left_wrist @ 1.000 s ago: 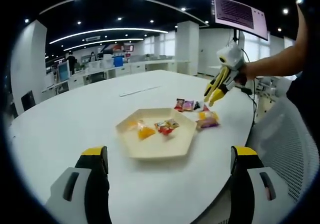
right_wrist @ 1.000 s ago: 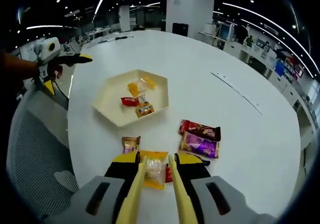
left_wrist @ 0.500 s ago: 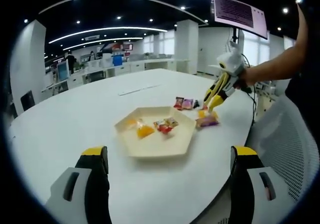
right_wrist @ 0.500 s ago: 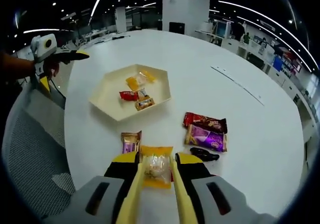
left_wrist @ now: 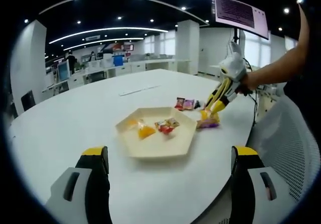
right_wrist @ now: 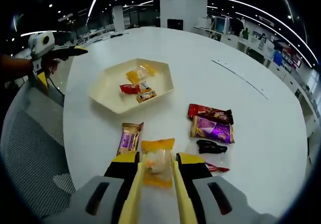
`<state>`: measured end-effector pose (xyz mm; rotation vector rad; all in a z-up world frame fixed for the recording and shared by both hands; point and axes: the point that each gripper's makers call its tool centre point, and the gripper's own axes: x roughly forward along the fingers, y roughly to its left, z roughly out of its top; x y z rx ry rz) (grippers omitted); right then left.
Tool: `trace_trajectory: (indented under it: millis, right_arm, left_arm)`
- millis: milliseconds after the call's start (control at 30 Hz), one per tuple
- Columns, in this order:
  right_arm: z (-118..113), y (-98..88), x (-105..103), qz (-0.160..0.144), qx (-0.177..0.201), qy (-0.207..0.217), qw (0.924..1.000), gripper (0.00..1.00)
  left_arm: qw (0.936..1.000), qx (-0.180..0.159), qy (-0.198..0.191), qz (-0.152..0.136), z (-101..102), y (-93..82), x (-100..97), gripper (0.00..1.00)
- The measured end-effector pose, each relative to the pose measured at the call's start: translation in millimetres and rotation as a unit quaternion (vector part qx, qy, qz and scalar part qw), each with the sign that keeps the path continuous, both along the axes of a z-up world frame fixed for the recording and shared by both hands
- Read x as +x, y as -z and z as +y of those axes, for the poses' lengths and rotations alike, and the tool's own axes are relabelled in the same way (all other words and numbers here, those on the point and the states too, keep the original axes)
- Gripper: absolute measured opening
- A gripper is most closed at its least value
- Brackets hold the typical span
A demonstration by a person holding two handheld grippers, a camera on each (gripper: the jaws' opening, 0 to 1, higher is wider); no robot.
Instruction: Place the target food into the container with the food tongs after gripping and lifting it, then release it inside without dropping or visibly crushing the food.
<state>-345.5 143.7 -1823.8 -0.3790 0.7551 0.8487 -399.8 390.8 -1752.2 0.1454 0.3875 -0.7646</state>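
Right gripper view: the right gripper [right_wrist: 154,176], rising from the bottom centre, has its yellow tongs [right_wrist: 133,196] closed on either side of a yellow snack packet [right_wrist: 157,162] that lies on the white table [right_wrist: 261,134]. Compared with a second ago, the packet sits deeper between the tong blades, and the red wrapper [right_wrist: 216,168] once hidden beside it now lies clear at lower right. In the left gripper view the same gripper [left_wrist: 215,104] has dropped from above the sweets to meet the packet [left_wrist: 206,115] right of centre. Judged from this, the grip is being made; whether the packet has left the table cannot be told.

The hexagonal cream tray [right_wrist: 103,87], upper left of centre, holds several wrapped sweets [right_wrist: 137,90]. A gold-purple bar [right_wrist: 129,138] lies just left of the packet; brown, purple and black packets [right_wrist: 211,129] lie to the right. Lifting and carrying to the tray remain.

The left gripper [left_wrist: 170,156] is spread wide, gripping nothing, low in its own view.
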Motion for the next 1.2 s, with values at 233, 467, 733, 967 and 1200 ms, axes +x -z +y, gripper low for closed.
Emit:
trace_trajectory:
  millis: [233, 467, 733, 967, 1200]
  right_arm:
    - [0.1, 2.3, 0.1, 0.008, -0.010, -0.001, 0.9999, 0.29]
    - [-2.1, 9.0, -0.8, 0.045, 0.023, 0.026, 0.9984, 0.29]
    - [2.6, 7.7, -2.3, 0.048, 0.002, 0.019, 0.9987, 0.23]
    - [1.7, 1.1, -1.4, 0.040, 0.002, 0.020, 0.9990, 0.22]
    - [-1.7, -10.0, 4.9, 0.031, 0.004, 0.022, 0.9993, 0.22]
  left_arm:
    - [1.0000, 0.000, -0.001, 0.000, -0.3, -1.0, -0.2, 0.98]
    - [1.0000, -0.001, -0.002, -0.001, 0.3, -1.3, 0.2, 0.98]
    - [1.0000, -0.002, -0.003, 0.000, 0.7, -1.3, 0.5, 0.98]
    - [1.0000, -0.002, -0.003, 0.000, 0.5, -1.1, 0.7, 0.98]
    - [1.0000, -0.001, -0.002, 0.001, 0.0, -1.0, 0.1, 0.98]
